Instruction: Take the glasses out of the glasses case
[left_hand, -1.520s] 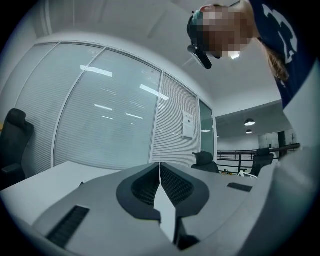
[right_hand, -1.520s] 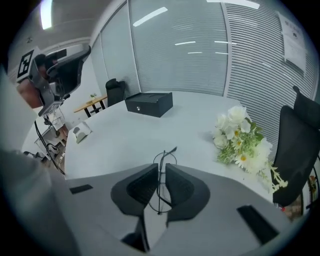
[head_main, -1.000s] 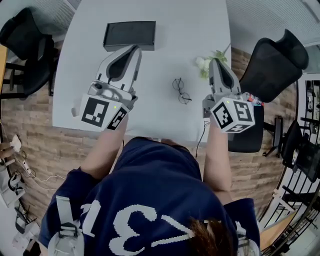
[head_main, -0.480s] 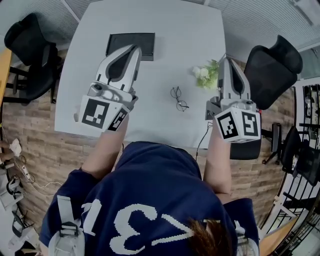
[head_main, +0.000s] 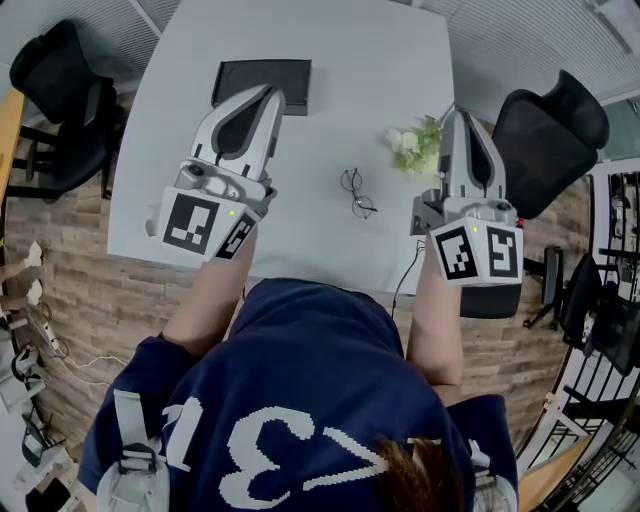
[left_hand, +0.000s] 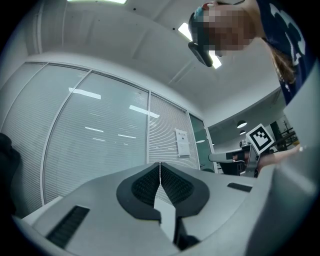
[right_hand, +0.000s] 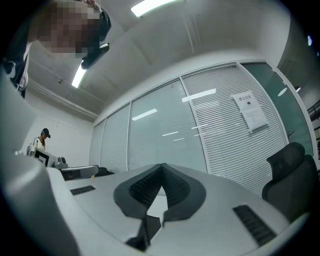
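Thin wire-rimmed glasses lie out on the white table, well apart from the dark, flat glasses case at the far side. Their round lenses show, but whether the arms are folded is too small to tell. Bare tabletop surrounds the glasses, and the table's near edge runs just ahead of the person's torso. The left gripper and right gripper flank them, each with its jaws pressed together on nothing. The left gripper's tip overlaps the case's near edge; contact cannot be judged. White flowers sit at the table's right edge, partly hidden by the right gripper. Black office chairs stand off both sides. Both gripper views tilt upward — ceiling lights and glass partitions, no table.
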